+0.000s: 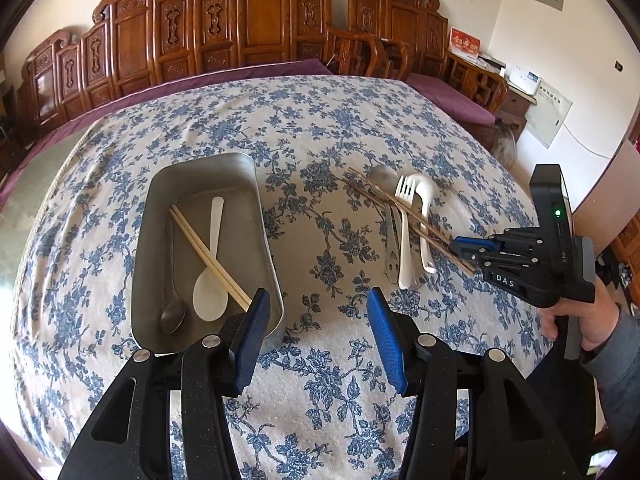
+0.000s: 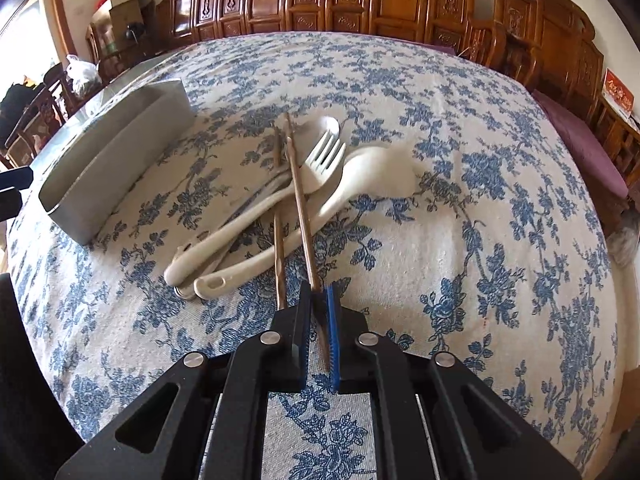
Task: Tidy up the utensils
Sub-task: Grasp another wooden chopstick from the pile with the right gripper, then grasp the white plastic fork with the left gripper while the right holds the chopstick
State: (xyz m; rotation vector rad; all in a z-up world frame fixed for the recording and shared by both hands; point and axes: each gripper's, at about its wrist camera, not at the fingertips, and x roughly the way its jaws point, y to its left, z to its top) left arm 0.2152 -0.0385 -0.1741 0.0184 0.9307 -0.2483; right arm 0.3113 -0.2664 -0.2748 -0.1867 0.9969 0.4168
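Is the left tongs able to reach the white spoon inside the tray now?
Probably yes. The left tongs stand open and empty over the tray rim; the tray is uncovered, though chopsticks cross the white spoon.

cloth: cream, blue floral print | tray: dull grey metal | pads: blue on black grippers | fork: white | chopsticks: dark brown | tray chopsticks: pale wood | screen: reddish-brown carved wood
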